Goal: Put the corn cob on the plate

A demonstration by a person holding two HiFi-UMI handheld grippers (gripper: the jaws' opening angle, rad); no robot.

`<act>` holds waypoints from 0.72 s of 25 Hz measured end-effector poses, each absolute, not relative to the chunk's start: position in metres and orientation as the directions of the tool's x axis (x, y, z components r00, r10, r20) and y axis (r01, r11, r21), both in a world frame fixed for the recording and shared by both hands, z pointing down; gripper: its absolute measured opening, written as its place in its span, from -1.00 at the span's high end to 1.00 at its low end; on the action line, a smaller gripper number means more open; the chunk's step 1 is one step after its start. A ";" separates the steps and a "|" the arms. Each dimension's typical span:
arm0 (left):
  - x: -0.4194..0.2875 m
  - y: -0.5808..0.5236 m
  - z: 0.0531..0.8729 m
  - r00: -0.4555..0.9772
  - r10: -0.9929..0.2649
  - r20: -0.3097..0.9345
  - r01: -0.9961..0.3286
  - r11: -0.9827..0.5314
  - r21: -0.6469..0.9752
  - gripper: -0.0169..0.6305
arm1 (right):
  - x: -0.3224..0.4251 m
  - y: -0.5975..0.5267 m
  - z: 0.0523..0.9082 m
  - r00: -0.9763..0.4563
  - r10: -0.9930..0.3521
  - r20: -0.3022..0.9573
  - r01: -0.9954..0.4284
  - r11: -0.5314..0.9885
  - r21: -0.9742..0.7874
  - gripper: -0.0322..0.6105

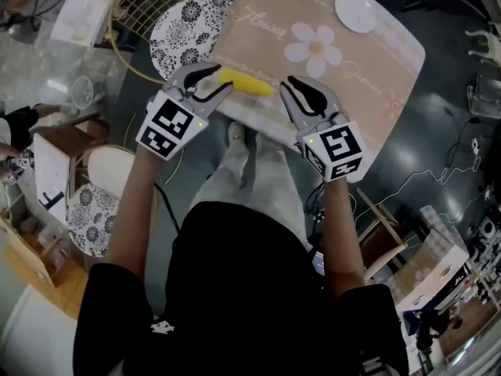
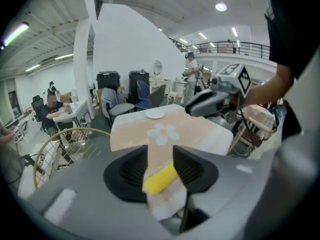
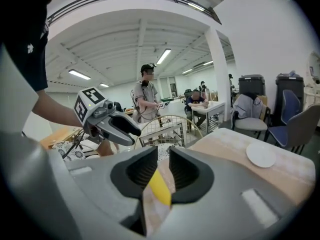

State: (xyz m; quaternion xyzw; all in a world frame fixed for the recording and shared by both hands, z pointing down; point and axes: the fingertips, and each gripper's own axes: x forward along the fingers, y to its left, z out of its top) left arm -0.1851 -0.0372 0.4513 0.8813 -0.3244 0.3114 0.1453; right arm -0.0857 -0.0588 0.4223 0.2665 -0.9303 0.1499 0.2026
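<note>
The yellow corn cob lies on the tan daisy-print tablecloth, close to the table's near edge. The small white plate sits at the far side of the cloth, apart from the cob. My left gripper is at the cob's left end with its jaws partly apart. In the left gripper view the cob shows in that gap, with no pad pressing on it. My right gripper hovers just right of the cob. Its jaws stand a narrow gap apart, and the cob shows through it.
A round black-and-white patterned seat and a gold wire chair stand left of the table. The person's legs are at the near table edge. People sit and stand at desks in the background.
</note>
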 end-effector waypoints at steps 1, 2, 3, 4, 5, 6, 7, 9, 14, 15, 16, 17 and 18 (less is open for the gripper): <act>-0.185 -0.035 0.459 0.594 -0.462 0.659 -0.648 -0.760 0.051 0.50 | -0.087 -0.057 0.430 -0.777 -0.419 0.469 -0.547 0.818 -0.175 0.68; -0.186 -0.033 0.467 0.592 -0.441 0.674 -0.633 -0.773 0.050 0.46 | -0.088 -0.055 0.437 -0.778 -0.403 0.483 -0.537 0.824 -0.178 0.63; -0.186 -0.031 0.475 0.591 -0.419 0.689 -0.615 -0.787 0.049 0.43 | -0.090 -0.052 0.445 -0.778 -0.386 0.497 -0.527 0.831 -0.180 0.59; -0.187 -0.029 0.482 0.589 -0.396 0.704 -0.597 -0.801 0.049 0.40 | -0.092 -0.050 0.453 -0.777 -0.370 0.510 -0.517 0.837 -0.180 0.54; -0.189 -0.027 0.489 0.587 -0.373 0.718 -0.579 -0.814 0.051 0.36 | -0.094 -0.049 0.460 -0.775 -0.356 0.522 -0.507 0.843 -0.178 0.50; -0.190 -0.026 0.497 0.585 -0.349 0.732 -0.561 -0.826 0.056 0.30 | -0.095 -0.048 0.466 -0.773 -0.344 0.532 -0.499 0.848 -0.177 0.48; -0.192 -0.024 0.505 0.582 -0.323 0.746 -0.545 -0.836 0.064 0.26 | -0.097 -0.047 0.472 -0.771 -0.334 0.542 -0.493 0.852 -0.177 0.48; -0.195 -0.018 0.523 0.569 -0.265 0.779 -0.514 -0.854 0.084 0.15 | -0.098 -0.043 0.483 -0.767 -0.315 0.560 -0.482 0.858 -0.178 0.48; -0.204 -0.009 0.561 0.505 -0.156 0.849 -0.433 -0.897 0.094 0.04 | -0.100 -0.039 0.508 -0.751 -0.268 0.603 -0.451 0.875 -0.174 0.44; -0.205 -0.009 0.567 0.495 -0.146 0.857 -0.422 -0.902 0.090 0.04 | -0.101 -0.038 0.513 -0.749 -0.254 0.612 -0.441 0.881 -0.174 0.42; -0.205 -0.009 0.574 0.487 -0.137 0.863 -0.412 -0.907 0.088 0.04 | -0.102 -0.037 0.519 -0.745 -0.240 0.622 -0.429 0.887 -0.172 0.39; -0.204 -0.010 0.580 0.476 -0.127 0.870 -0.399 -0.913 0.085 0.04 | -0.103 -0.036 0.525 -0.740 -0.227 0.633 -0.416 0.894 -0.167 0.38; -0.205 -0.010 0.587 0.460 -0.117 0.880 -0.382 -0.921 0.078 0.04 | -0.104 -0.036 0.532 -0.734 -0.214 0.644 -0.402 0.901 -0.160 0.37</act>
